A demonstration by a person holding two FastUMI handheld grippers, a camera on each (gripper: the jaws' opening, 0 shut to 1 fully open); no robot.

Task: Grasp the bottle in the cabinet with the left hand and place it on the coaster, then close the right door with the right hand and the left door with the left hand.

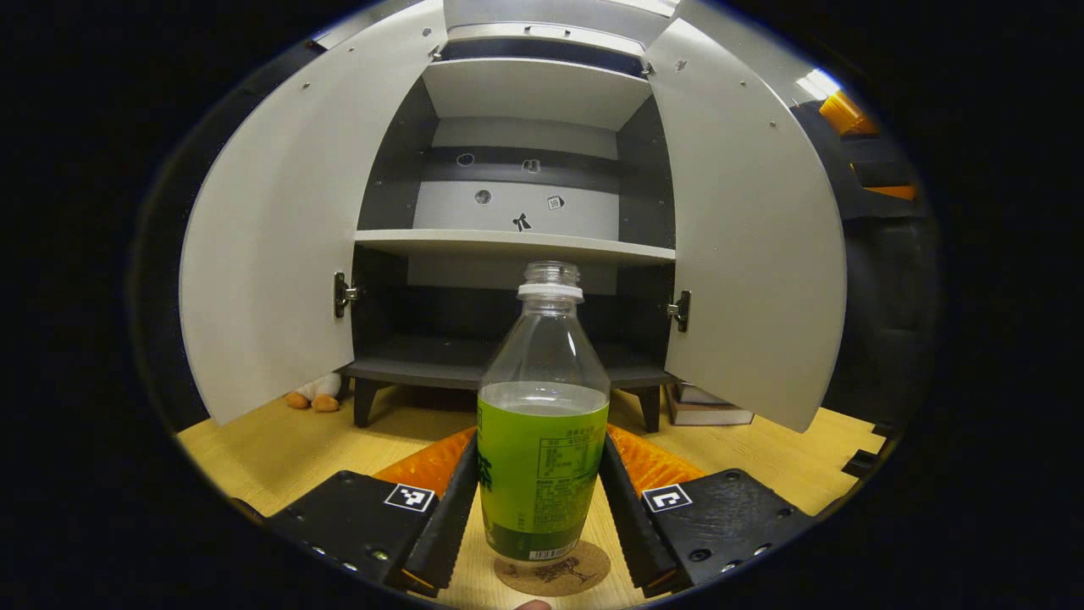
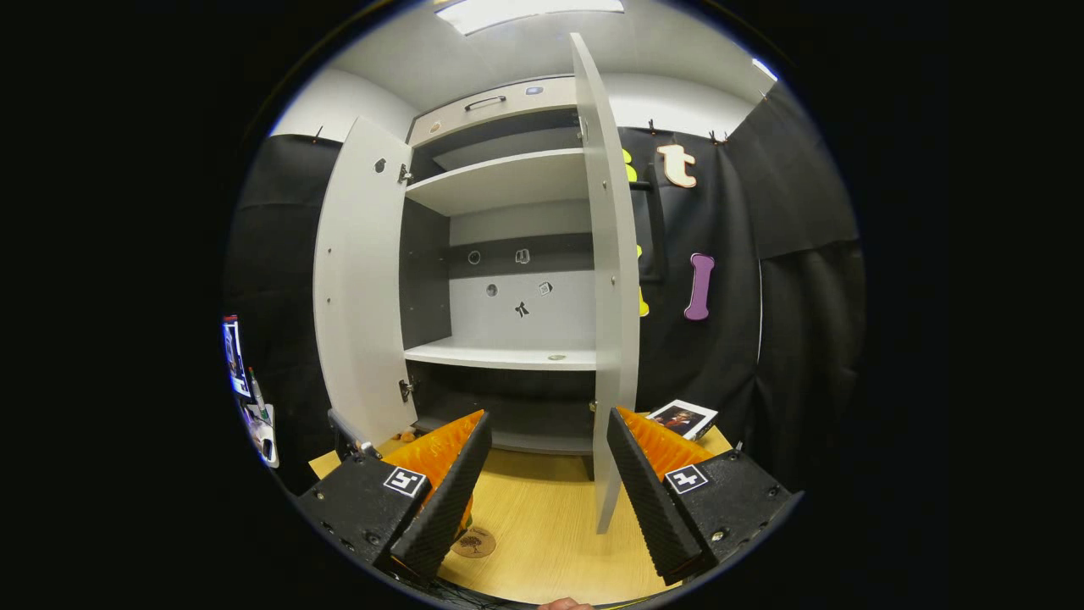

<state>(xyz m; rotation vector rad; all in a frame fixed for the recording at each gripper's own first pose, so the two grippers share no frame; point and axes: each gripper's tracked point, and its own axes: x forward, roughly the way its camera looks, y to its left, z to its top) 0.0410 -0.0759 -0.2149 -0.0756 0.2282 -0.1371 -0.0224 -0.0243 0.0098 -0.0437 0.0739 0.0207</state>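
In the left gripper view both cabinet point(image 1: 517, 246) doors stand open. The bottle point(image 1: 542, 424) stands on the coaster point(image 1: 552, 569) between the left gripper point(image 1: 540, 500) fingers; contact is hard to judge. The right gripper point(image 2: 546, 483) fingers gape, empty, coaster partly hidden behind one.

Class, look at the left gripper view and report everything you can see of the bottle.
The bottle is clear plastic, uncapped, with a white neck ring and a green label around its lower body. Green liquid fills it to just above the label. It stands upright on a round cork coaster on the wooden table, before the open cabinet. The left gripper's fingers flank it closely; whether they press it is unclear.
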